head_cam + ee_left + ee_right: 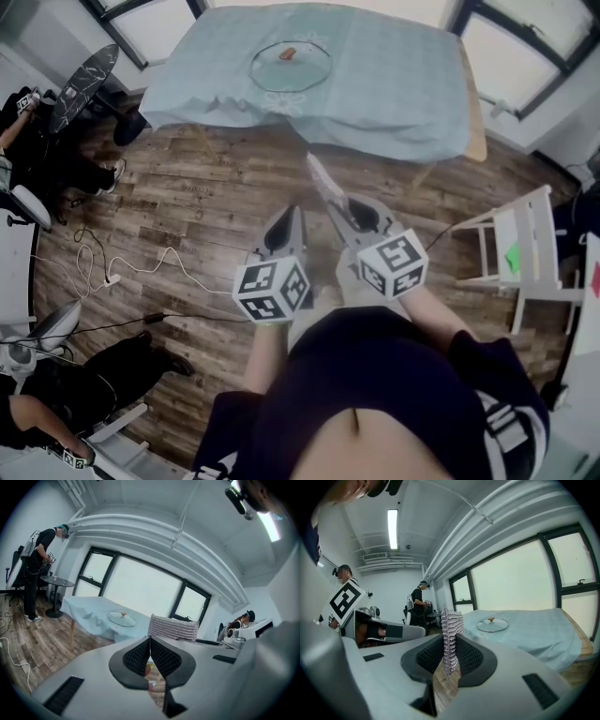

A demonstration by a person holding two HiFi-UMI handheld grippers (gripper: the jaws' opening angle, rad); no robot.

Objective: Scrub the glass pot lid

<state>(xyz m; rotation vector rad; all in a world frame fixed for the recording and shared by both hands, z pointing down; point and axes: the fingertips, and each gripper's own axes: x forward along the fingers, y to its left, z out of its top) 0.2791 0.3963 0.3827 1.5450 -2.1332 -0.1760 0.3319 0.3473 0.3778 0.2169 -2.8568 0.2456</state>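
The glass pot lid (291,64) with a brown knob lies flat on the table's light blue cloth (394,84), well ahead of both grippers. The lid (122,618) appears small in the left gripper view and as the lid (492,625) in the right gripper view. My right gripper (339,214) is shut on a silver mesh scrub pad (321,180), which stands upright between the jaws as the pad (451,634). My left gripper (287,217) is beside it, shut with nothing in it; in its own view the black pads (161,656) meet, with the scrub pad (173,627) just beyond them.
I stand on a wooden floor (216,187) short of the table. A white slatted chair (520,253) is at the right. White cables (122,267) trail over the floor at the left, near a dark round side table (84,75). A person (35,573) stands by it.
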